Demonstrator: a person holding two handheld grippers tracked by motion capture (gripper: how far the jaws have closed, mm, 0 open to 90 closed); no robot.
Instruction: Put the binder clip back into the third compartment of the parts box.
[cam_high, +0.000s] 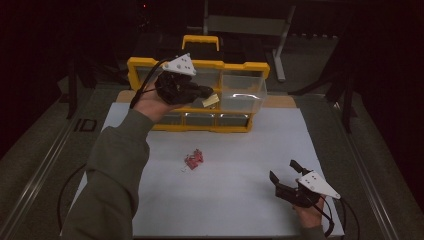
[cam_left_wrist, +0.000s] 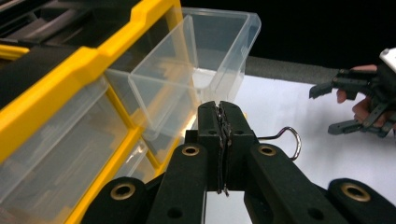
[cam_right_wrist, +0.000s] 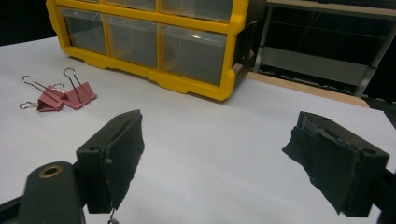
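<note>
Nearest the person, at about five o'clock on the white table sheet (cam_high: 240, 200), the right gripper (cam_high: 286, 176) rests low with its jaws spread wide and nothing between them. In the right gripper view its two black pads (cam_right_wrist: 116, 158) stand far apart over bare sheet.

Farther in, near the middle of the sheet at roughly seven o'clock from the cabinet, lies a small cluster of pink binder clips (cam_high: 194, 159). In the right gripper view they sit at ten o'clock, wire handles raised, touching one another.

Beyond them, at twelve o'clock, stands the yellow drawer cabinet (cam_high: 150, 65) with clear plastic drawers. One clear drawer (cam_high: 247, 95) is pulled out from its right side, toward the person.

The left gripper (cam_high: 210, 95) is held up in front of the cabinet, just beside the pulled-out drawer, at about eleven o'clock from the clips. Its jaws are pressed together on a binder clip (cam_left_wrist: 289, 140): in the left gripper view the pads meet tightly, and a silver wire handle loops out at three o'clock behind them. The clip's body is hidden by the jaws there; in the high view a pale shape shows at the tips, beside the drawer's left wall.
</note>
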